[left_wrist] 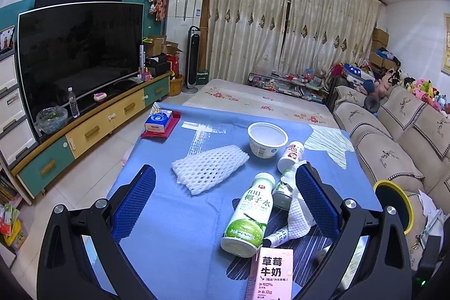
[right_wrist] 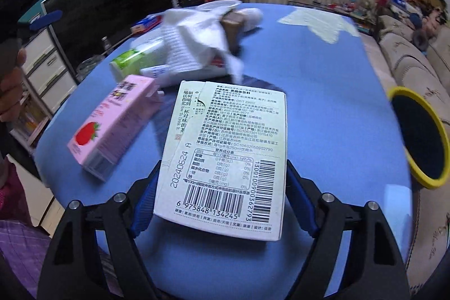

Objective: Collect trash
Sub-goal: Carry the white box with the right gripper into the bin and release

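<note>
My right gripper (right_wrist: 220, 189) is shut on a flat white tea carton (right_wrist: 225, 156) with barcodes and holds it above the blue table (right_wrist: 323, 103). A pink strawberry milk carton (right_wrist: 112, 125) lies to its left; it also shows in the left wrist view (left_wrist: 274, 274). My left gripper (left_wrist: 225, 182) is open above the table. Between its fingers lie a green coconut water bottle (left_wrist: 249, 215), a small glass bottle (left_wrist: 282, 190) and a crumpled paper towel (left_wrist: 299, 215). A white foam fruit net (left_wrist: 208, 167), a white yogurt cup (left_wrist: 267, 139) and a small white bottle (left_wrist: 291, 155) lie farther off.
A yellow-rimmed black bin (right_wrist: 419, 134) sits off the table's right edge, by the beige sofa (left_wrist: 393, 137). A tissue pack on a red cloth (left_wrist: 159, 121) lies at the table's far left corner. A TV stand (left_wrist: 84, 128) runs along the left wall.
</note>
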Tool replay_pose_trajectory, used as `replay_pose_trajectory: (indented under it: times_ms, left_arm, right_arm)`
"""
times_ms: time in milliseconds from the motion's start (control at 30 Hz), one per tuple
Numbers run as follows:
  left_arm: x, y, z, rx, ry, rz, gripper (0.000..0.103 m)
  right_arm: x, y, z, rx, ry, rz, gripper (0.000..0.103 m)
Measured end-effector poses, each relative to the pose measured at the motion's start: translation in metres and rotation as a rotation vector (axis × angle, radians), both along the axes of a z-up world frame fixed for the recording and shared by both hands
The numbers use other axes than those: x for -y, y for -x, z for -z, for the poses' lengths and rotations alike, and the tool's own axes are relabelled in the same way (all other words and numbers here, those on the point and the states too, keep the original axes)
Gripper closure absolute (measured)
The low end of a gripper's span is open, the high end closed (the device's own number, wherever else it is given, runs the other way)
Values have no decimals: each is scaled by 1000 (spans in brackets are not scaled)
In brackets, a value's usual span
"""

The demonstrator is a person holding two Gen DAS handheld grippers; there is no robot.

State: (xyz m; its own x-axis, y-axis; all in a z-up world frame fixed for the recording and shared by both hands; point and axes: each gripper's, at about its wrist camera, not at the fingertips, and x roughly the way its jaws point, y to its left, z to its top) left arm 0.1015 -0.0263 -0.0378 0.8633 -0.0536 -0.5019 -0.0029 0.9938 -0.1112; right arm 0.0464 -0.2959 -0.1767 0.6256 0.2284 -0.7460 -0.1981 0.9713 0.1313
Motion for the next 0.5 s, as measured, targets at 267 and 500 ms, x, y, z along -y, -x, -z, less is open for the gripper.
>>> replay_pose_trajectory:
  times_ms: [267,500]
  left_arm:
    - [12,-1,0,2,-23,21,5]
    - [21,-7,5,-16,-40,31,5]
  right_arm:
    - [75,1,-10,53,6,215,27]
    - [153,-13,-18,91,50,432,27]
